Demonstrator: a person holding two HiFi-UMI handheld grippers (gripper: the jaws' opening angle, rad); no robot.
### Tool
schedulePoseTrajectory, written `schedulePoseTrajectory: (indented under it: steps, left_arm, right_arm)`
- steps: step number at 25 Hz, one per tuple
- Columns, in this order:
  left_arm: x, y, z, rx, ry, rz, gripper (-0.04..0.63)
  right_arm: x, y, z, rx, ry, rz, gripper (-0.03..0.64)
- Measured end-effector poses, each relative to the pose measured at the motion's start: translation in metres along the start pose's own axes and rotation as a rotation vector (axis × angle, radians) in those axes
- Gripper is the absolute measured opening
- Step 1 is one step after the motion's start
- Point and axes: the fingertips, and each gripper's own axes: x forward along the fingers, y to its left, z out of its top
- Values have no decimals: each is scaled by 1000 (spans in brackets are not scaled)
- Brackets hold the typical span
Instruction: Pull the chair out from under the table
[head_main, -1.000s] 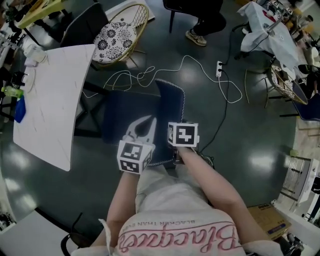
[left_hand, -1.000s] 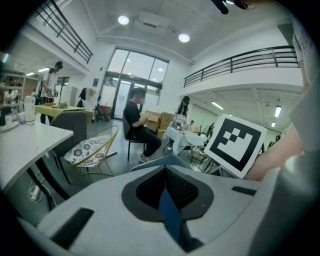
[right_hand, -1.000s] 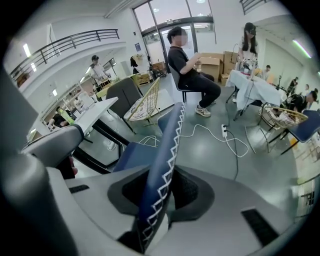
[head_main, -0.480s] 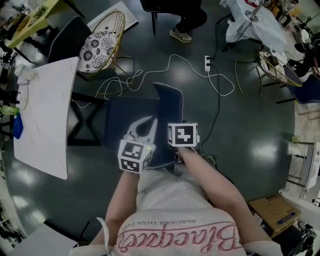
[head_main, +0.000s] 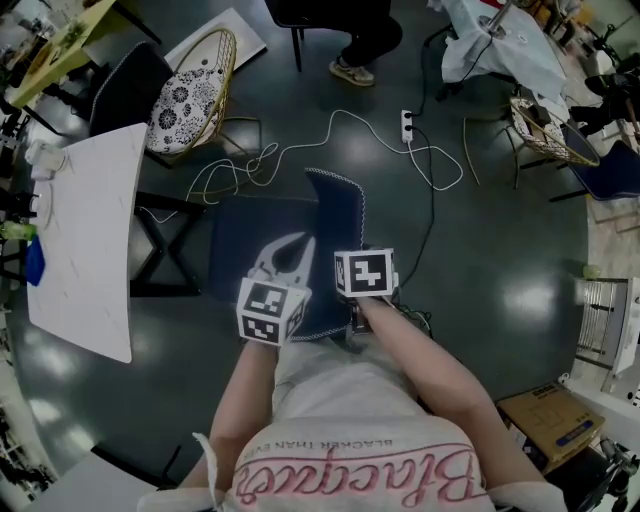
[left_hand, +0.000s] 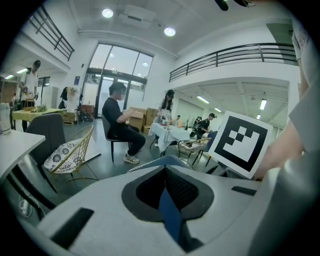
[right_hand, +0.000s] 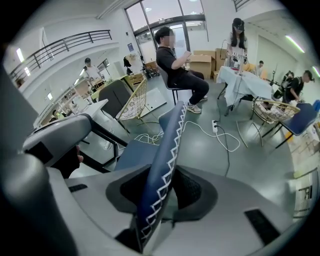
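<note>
Fingers of the right gripper hold the thin top edge of the chair's back. They have just been opening a little, but the edge with white stitches is between them and both pads touch it. Fingers of the left gripper are pinched tight on the same blue edge.

All around is a big, bright hall with tall windows, round lights in the ceiling and a railing up high. Its floor is dark and shiny. A white worktop stands on black crossed legs at the left. The blue chair stands on the floor just beside it, out from under it. Farther off is a wire chair with a spotty cushion. A white cable curls over the floor to a power strip.
</note>
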Motion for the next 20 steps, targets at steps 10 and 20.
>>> schedulePoseTrajectory:
  steps: [10,20]
  left_arm:
    - [5,-12,8,-8,1,64,5]
    - [27,-36,26,-17,-31,162,6]
  right_arm:
    - [-24,-8,32,-160,-43,84,184]
    - [-76,-20,71,-289,-199,245,124]
